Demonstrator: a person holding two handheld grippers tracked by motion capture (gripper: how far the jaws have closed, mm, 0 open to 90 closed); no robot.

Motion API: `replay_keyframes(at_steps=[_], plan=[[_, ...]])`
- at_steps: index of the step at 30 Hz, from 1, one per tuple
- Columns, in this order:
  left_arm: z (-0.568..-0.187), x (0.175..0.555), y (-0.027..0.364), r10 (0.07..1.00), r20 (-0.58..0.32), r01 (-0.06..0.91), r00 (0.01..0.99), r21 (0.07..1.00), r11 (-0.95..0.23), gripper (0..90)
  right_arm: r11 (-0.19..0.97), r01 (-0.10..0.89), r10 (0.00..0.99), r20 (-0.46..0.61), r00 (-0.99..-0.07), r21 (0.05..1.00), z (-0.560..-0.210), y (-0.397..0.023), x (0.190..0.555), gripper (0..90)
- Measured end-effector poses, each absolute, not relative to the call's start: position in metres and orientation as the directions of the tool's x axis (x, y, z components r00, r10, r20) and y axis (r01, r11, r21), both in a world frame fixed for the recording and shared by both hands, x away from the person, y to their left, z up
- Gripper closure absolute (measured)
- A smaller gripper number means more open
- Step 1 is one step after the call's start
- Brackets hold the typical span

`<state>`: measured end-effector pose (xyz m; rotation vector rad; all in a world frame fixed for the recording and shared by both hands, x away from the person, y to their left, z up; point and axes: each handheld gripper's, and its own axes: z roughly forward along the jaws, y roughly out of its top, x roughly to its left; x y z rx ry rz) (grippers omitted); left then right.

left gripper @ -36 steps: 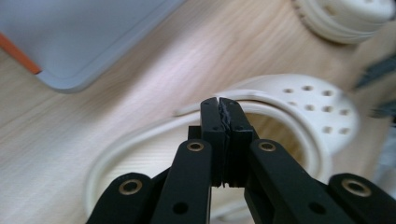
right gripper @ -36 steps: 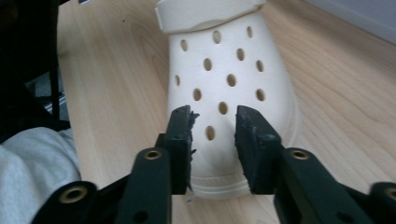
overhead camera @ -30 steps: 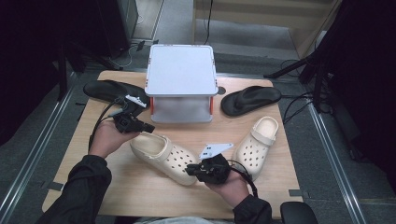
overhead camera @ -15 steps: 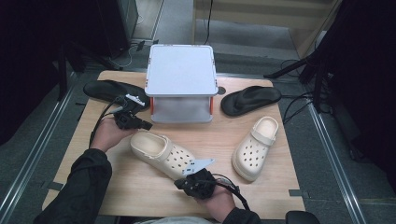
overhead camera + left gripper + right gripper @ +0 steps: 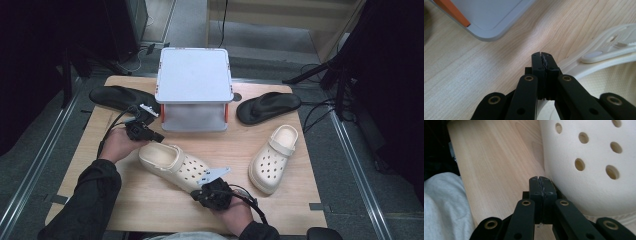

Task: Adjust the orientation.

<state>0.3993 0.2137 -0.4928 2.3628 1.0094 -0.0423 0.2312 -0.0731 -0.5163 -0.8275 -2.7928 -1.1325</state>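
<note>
**A:** so where's the cream clog sitting compared to the tongs?

**B:** middle of the counter, lying slantwise between the two of them. From the clog's middle, the left tongs are at about 11 o'clock, right at the heel end. The right tongs are at about 5 o'clock, down by the toe end

**A:** gripping it?

**B:** doesn't look like it. In the left gripper view the left tongs are pinched fully together with nothing in them, tips low over the wood, and the clog's strap and rivet lie just beside them at 3 o'clock. In the right gripper view the right tongs are closed tight and empty too, with the holed toe just beside them at 2 o'clock. Can't tell if they actually touch it

**A:** other stuff around?

**B:** a second cream clog well off at 3 o'clock, a grey box at 12, and a black sandal on either side of the box
</note>
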Motion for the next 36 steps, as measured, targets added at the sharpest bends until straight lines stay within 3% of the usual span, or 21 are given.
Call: replay_keyframes(at_steps=[11, 36], plan=[[-0.491, 0.383, 0.212, 0.651, -0.256, 0.678, 0.715, 0.481, -0.556, 89.8, 0.559, 0.534, 0.530, 0.222, -0.819, 0.635, -0.514, -0.084, 0.249, 90.0], [-0.491, 0.344, 0.220, 0.675, -0.299, 0.714, 0.675, 0.497, -0.494, 89.9, 0.538, 0.554, 0.546, 0.239, -0.803, 0.635, -0.511, -0.085, 0.279, 90.0]])
